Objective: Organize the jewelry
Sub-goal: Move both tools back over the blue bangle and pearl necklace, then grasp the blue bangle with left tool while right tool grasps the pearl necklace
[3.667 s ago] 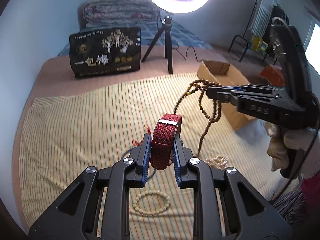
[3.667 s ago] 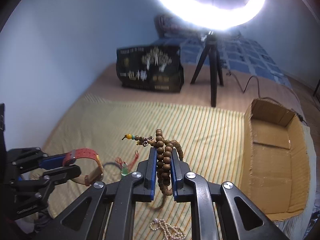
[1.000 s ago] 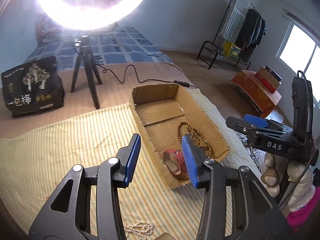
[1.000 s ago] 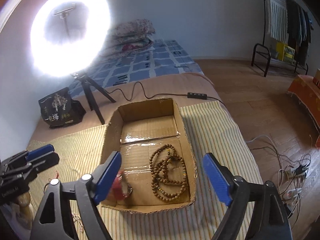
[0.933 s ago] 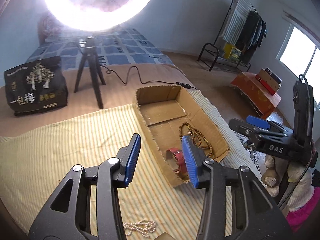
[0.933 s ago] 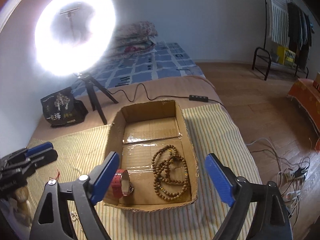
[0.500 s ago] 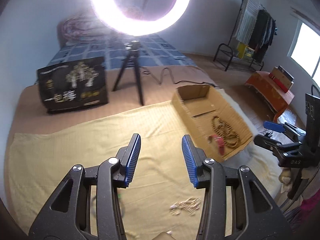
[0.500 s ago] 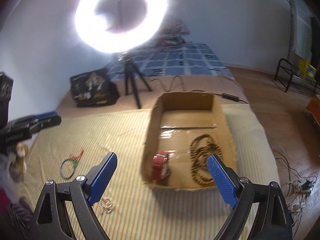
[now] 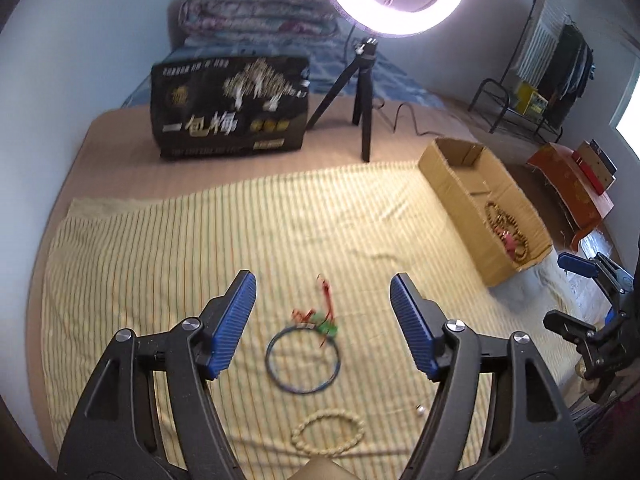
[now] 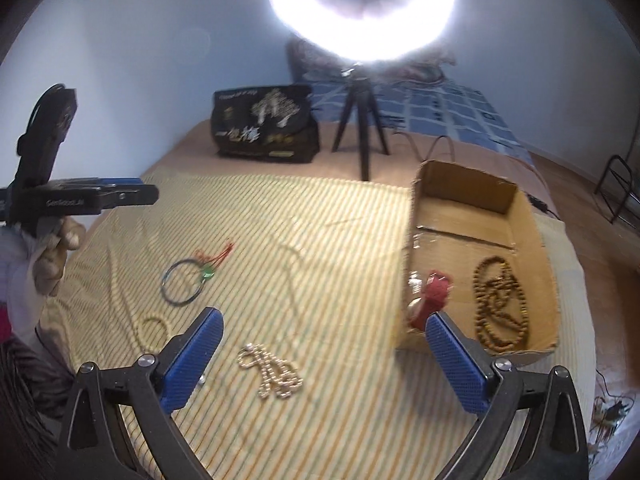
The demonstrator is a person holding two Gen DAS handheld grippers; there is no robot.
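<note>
Here the left gripper [image 9: 323, 320] hangs over the striped cloth [image 9: 160, 248] with its jaws spread wide and nothing between the 2 blue pads [image 9: 234, 320]. Closest to it, below the fingertips and toward the wrist, lies a pale bead bracelet [image 9: 328, 434], a flat ring on the cloth. Just ahead of that, almost centred between the pads, sits the blue cord loop [image 9: 303, 360] with its green pendant [image 9: 326, 326] and red tassel at the far edge; the loop lies flat, with no clear long axis, and the red threads trail away from the tool. Judging by this line-up, the left gripper is the nearer one for the cord loop and needs mostly a straight drop.

The right gripper [image 10: 324, 360] is likewise released, jaws far apart and empty. The pearl strand [image 10: 270, 372] lies in a loose heap just ahead of it, between the pads and slightly toward the left one, running away from the tool at a slant. Farther off, ahead and to the right, stands the cardboard box [image 10: 412, 248], holding the red watch [image 10: 434, 300] against its near wall and the brown bead necklace [image 10: 500, 304] coiled beside it.
</note>
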